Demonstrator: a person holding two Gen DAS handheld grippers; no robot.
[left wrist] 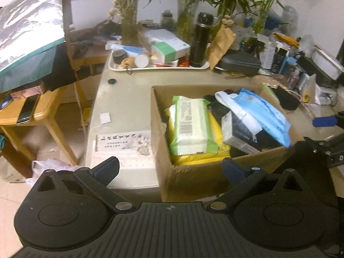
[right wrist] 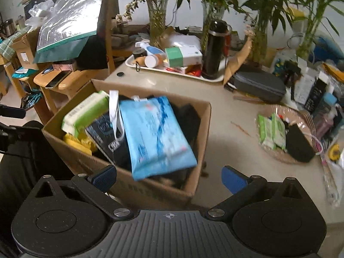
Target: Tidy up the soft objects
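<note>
My left gripper [left wrist: 169, 167] and right gripper [right wrist: 168, 177] both spread wide, empty, above cardboard box [right wrist: 150, 190] on bench [right wrist: 225, 129]; blue pack [right wrist: 154, 135] lies on top inside.

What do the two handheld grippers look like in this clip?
Both are alike: the left gripper and right gripper have matte black bodies with a ribbed centre plate bearing a small crosshair mark, two round housings, silver pivot screws, and black fingers tipped with blue textured pads. No cables, hands or sleeves show.
</note>
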